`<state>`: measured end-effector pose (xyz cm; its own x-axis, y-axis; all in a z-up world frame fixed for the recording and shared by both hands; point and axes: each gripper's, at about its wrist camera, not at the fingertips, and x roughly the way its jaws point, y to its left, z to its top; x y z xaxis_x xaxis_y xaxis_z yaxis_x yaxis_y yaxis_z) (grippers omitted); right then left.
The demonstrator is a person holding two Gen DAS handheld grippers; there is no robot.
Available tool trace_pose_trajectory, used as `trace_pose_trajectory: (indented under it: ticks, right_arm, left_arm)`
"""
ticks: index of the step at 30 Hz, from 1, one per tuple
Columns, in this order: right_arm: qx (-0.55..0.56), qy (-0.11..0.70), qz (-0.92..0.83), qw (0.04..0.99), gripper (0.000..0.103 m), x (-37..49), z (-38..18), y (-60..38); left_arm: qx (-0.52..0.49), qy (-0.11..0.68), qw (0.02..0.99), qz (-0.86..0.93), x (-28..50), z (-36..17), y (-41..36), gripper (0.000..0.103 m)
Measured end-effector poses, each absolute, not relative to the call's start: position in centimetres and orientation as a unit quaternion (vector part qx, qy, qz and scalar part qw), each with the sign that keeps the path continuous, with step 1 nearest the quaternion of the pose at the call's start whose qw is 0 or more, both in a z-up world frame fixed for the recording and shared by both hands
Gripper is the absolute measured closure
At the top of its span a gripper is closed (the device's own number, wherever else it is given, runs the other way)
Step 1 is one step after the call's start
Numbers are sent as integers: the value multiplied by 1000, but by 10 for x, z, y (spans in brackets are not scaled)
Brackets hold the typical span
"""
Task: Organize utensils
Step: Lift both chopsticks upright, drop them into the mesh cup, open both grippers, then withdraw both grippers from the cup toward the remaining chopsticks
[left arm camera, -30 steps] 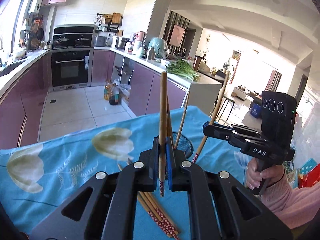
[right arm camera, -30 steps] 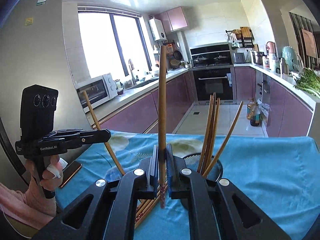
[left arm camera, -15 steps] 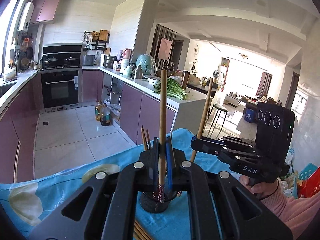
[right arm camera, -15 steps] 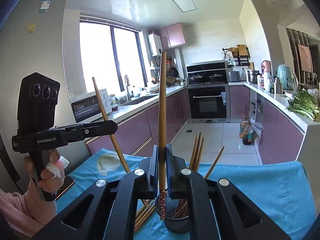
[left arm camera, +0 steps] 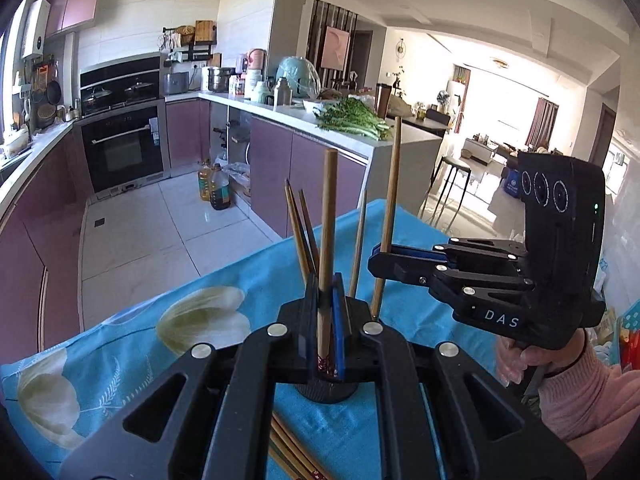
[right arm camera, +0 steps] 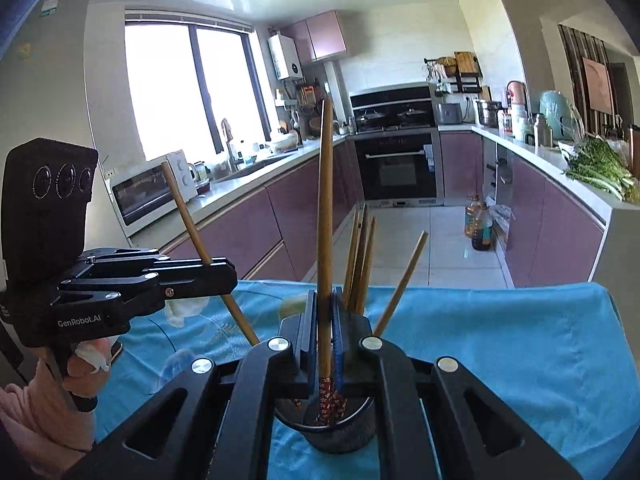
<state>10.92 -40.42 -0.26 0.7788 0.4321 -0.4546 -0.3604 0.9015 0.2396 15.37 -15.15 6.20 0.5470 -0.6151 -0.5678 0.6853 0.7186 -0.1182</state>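
Observation:
My left gripper (left arm camera: 326, 320) is shut on an upright wooden chopstick (left arm camera: 328, 220); its patterned lower end hangs just over the black mesh holder (left arm camera: 328, 392). Several chopsticks (left arm camera: 304, 232) stand in that holder. In the right wrist view my right gripper (right arm camera: 325, 332) is shut on another chopstick (right arm camera: 325, 220), whose patterned tip reaches into the holder (right arm camera: 340, 436). Each gripper shows in the other's view: the right gripper (left arm camera: 384, 264) to the right of the holder with its chopstick (left arm camera: 390, 184), the left gripper (right arm camera: 228, 276) to the left with its tilted chopstick (right arm camera: 188, 224).
A blue flower-print cloth (left arm camera: 120, 360) covers the table. Loose chopsticks (left arm camera: 292, 456) lie on it under my left gripper. The table's far edge (right arm camera: 480, 290) drops to the kitchen floor. A person's hand in a pink sleeve (left arm camera: 580, 396) grips the right handle.
Both grippers have moved in over the holder with their chopsticks. The holder was ahead of the jaws; it now sits right beneath both chopstick tips.

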Motion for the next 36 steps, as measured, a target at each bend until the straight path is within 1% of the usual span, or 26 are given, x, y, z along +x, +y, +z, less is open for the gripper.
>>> trace_pose_trajectory:
  ticks: [5,9,13,15,17,19,22,25,27,31,32,36]
  right_arm:
    - [66,294,200,932,95,118,-21,-399]
    - [71,306,185,931,94,124,-29,-399]
    - [79,305,180,932,90,121,-33,-398]
    - [81,301,177,934,85,117,-34,-399]
    - [77,293,169,938,78,113,-32,-398]
    - [78,289,168,939,75,112,-30,-399]
    - [78,280,166,942,74,104,-28,-401]
    - [76,269,172,945,69,95,-25,-400]
    - [77,262,187,944,69,88,-22,-397]
    - [76,261,249,930,64,70,-22,-381]
    - [71,264,263,925,63,67,-25,-375]
    - [51,300,293,906,63,63,-46,-344]
  left_arm:
    - [69,337,864,-368,169,29,-159,95]
    - [66,351,861,-361,185,16,-162,95]
    - [58,354,865,-350,194,9,-162,86]
    - [54,354,867,-346,201,9,-158,85]
    - [52,352,870,-342,199,6,-155,82]
    - [50,349,873,-338,197,5,-150,80]
    - [46,342,878,-333,192,5,-143,80]
    - [42,329,886,-324,183,7,-133,75]
    - [41,316,893,-316,175,8,-123,73]
    - [35,304,903,-302,157,5,-98,67]
    - [35,306,903,-299,153,1,-91,66]
    - [39,339,899,-275,142,-27,-72,64]
